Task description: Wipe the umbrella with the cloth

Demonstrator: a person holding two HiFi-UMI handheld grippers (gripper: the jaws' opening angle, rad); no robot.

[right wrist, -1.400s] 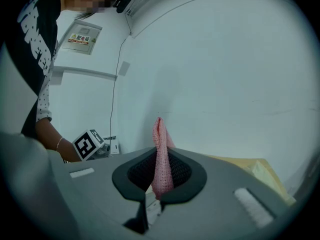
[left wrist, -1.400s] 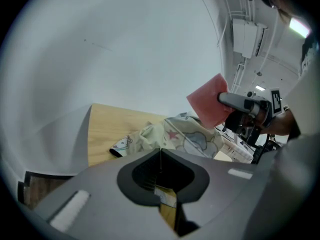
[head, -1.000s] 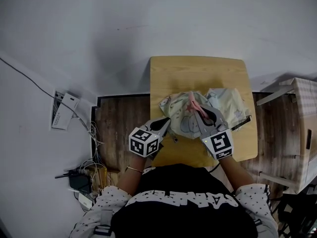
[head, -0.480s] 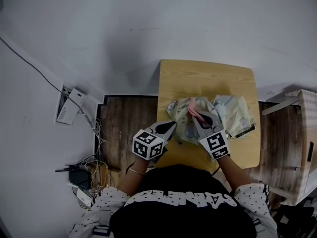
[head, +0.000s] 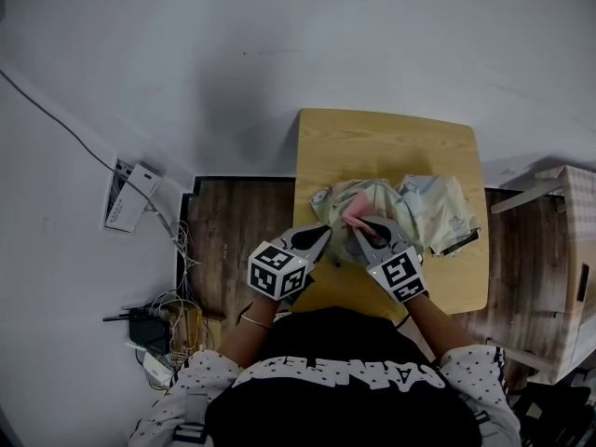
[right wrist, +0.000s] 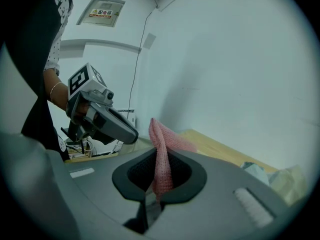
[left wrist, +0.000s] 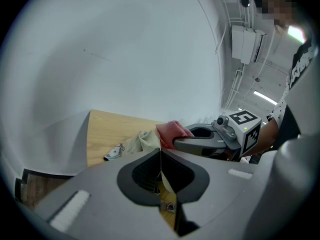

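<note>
**Tally of the things in view**

One wooden table [head: 391,138] is counted; one umbrella [head: 438,210] is counted, crumpled into a single heap; one pink cloth [head: 355,209] is counted; two grippers are counted, the left gripper [head: 324,234] and the right gripper [head: 358,222]; two marker cubes [head: 277,270] are counted, one on each gripper; one person [head: 345,385] is seen; one bracelet [head: 251,319] is noted; one white box [head: 125,196] is noted; the cables [head: 172,315] are too tangled to be counted.

Small wooden table [head: 386,142]; crumpled pale patterned umbrella [head: 440,210] lying on top.
</note>
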